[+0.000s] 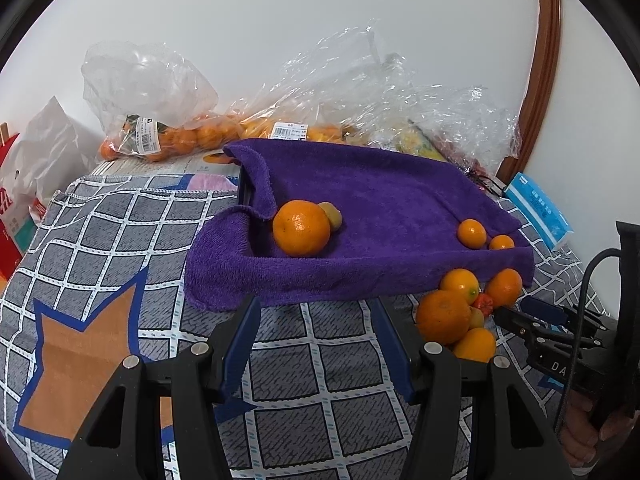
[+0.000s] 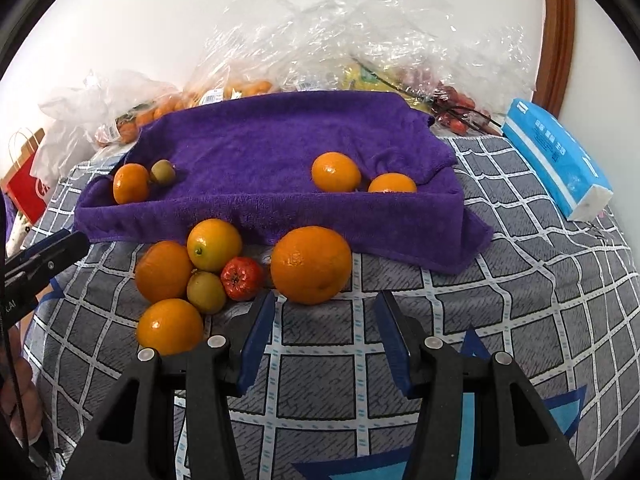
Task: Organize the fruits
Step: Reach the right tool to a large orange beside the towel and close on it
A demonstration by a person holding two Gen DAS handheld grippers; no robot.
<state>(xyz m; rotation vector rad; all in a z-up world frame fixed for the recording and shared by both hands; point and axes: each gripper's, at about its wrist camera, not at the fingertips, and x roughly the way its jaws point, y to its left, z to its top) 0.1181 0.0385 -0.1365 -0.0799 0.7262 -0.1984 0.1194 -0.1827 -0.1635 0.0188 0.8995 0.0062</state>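
Observation:
A tray lined with a purple towel (image 2: 280, 144) holds an orange (image 2: 130, 183) and a small green fruit (image 2: 163, 171) at its left, and two small oranges (image 2: 336, 172) at its right. In front of it on the checked cloth lies a loose pile: a big orange (image 2: 312, 264), several smaller oranges (image 2: 164, 272), a green fruit (image 2: 206, 292) and a small red fruit (image 2: 241, 278). My right gripper (image 2: 326, 300) is open, its tips just short of the big orange. My left gripper (image 1: 316, 308) is open over bare cloth before the tray (image 1: 360, 280), with the pile (image 1: 444, 316) to its right.
Clear plastic bags of oranges (image 1: 168, 140) and other fruit (image 2: 360, 60) lie behind the tray against the white wall. A blue tissue pack (image 2: 556, 156) sits at the right, a red paper bag (image 2: 28, 184) at the left. A hand (image 1: 592, 436) holds the right gripper.

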